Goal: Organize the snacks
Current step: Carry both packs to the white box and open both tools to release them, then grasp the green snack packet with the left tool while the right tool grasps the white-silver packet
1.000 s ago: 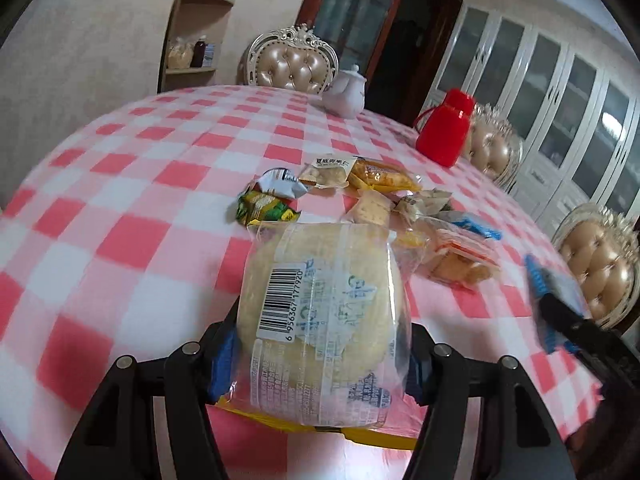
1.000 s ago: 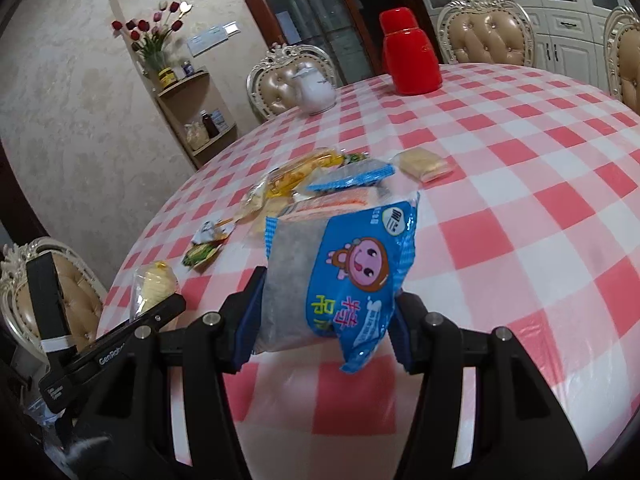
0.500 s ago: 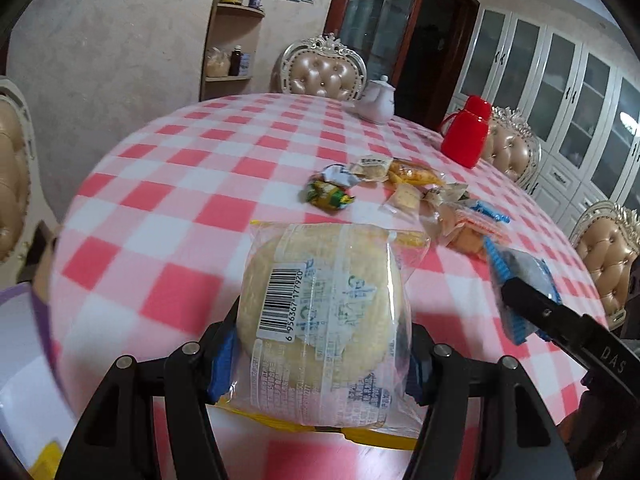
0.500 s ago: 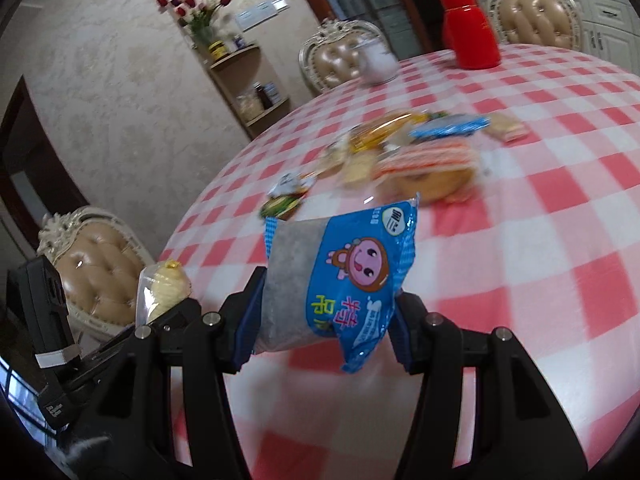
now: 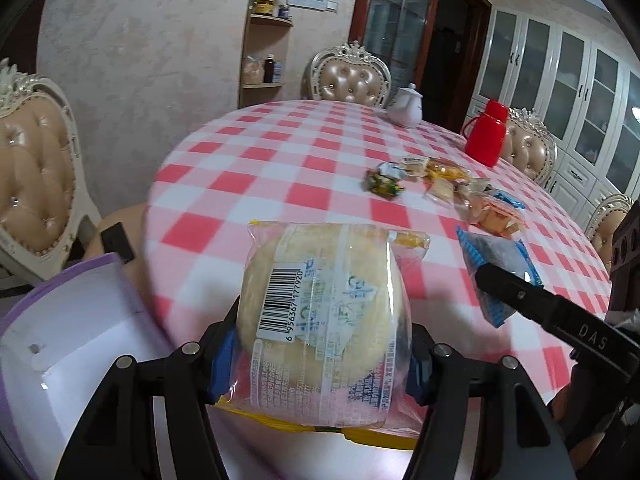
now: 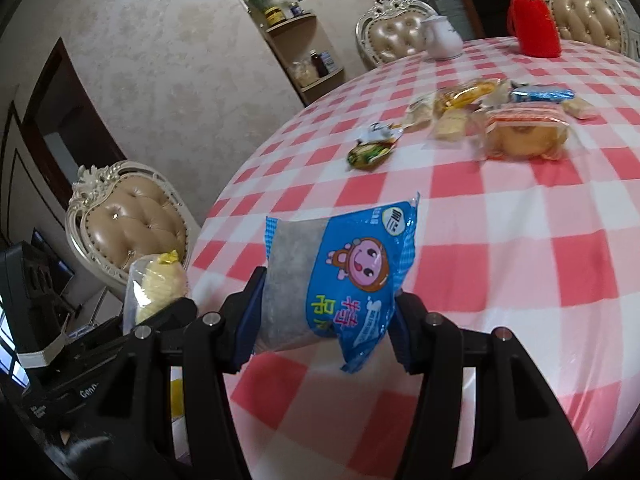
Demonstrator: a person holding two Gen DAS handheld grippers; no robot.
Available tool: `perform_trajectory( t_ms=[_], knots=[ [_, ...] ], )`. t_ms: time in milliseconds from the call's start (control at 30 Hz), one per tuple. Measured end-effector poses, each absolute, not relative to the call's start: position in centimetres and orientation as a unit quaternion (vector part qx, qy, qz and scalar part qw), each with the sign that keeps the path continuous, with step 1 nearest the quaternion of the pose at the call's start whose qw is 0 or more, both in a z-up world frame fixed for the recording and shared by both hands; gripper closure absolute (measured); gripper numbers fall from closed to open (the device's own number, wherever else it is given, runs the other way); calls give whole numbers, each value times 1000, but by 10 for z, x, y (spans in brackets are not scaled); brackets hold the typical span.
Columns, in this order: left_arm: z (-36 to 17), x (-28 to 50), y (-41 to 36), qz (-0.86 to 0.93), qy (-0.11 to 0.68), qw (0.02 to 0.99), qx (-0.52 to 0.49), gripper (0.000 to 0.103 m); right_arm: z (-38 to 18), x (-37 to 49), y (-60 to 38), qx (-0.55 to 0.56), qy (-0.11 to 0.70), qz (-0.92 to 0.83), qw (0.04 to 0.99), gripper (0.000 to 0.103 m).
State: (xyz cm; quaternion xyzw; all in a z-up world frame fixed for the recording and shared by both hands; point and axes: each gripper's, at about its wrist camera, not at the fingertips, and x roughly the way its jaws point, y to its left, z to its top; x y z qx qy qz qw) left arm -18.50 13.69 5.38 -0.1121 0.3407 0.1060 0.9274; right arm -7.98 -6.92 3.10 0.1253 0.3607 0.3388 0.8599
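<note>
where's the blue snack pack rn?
Clamped in the right gripper, the blue pack is above the table's near edge; the left view shows it right of the bun.

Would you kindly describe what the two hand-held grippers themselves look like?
Both are black plastic. The left hand-held gripper and right hand-held gripper each have two angular fingers with silver screws and blue pads. White lettering reading DAS marks the right one's side; no cables or sleeves are visible.

Red-and-white checked tablecloth (image 5: 280, 168), blue packet (image 6: 352, 276)

Checked round table (image 5: 280, 168); snack packets (image 5: 444, 188), teapot (image 5: 406, 106), red flask (image 5: 486, 132)
</note>
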Motion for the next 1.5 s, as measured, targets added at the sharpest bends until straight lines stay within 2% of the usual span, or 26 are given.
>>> perform_trajectory(
  t_ms=[233, 533, 767, 1067, 1233, 1300, 1500],
  knots=[
    [55, -223, 178, 160, 344, 918, -117, 37, 41, -107, -33, 97, 359, 383, 846, 44],
    [56, -247, 222, 202, 340, 910, -126, 37, 39, -167, 39, -3, 353, 449, 821, 45],
    [47, -254, 254, 234, 371, 893, -102, 37, 22, -207, 88, -85, 348, 489, 796, 44],
    [31, -267, 295, 273, 390, 871, -122, 37, -7, -247, 133, -164, 358, 532, 750, 44],
    [32, -273, 302, 283, 387, 868, -131, 33, -7, -256, 139, -161, 358, 553, 735, 38],
    [35, -273, 300, 290, 380, 869, -126, 32, -3, -251, 134, -149, 355, 553, 739, 30],
    [44, -268, 287, 295, 368, 874, -119, 26, 10, -221, 100, -106, 357, 518, 770, 29]
  ],
)
